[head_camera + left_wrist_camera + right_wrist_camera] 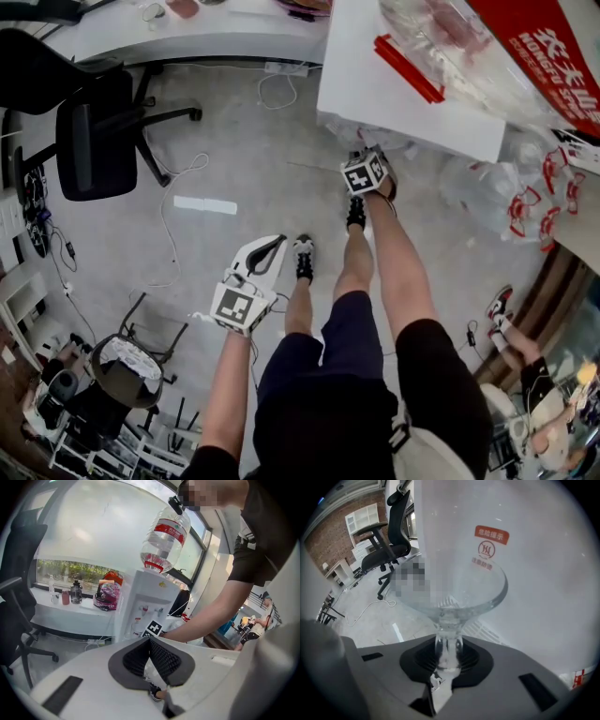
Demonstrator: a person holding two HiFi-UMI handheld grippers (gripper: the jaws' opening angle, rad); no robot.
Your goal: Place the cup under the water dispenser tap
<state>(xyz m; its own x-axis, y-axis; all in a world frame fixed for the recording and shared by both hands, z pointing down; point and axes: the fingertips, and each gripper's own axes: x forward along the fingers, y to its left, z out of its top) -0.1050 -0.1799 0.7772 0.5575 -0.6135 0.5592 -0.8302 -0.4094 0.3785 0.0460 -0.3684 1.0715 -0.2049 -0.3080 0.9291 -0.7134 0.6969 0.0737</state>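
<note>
My right gripper is shut on the stem of a clear stemmed glass cup. The bowl stands upright close against the white front of the water dispenser, just below a red label. A slotted drip grate lies under the cup. The left gripper view shows the dispenser with its upturned bottle and two taps. From the head view, the right gripper points down beside the dispenser. The left gripper hangs lower left, shut with nothing in it.
A black office chair stands at the left, with cables trailing over the grey floor. Plastic bags with red handles lie right of the dispenser. A counter with bottles runs along the window.
</note>
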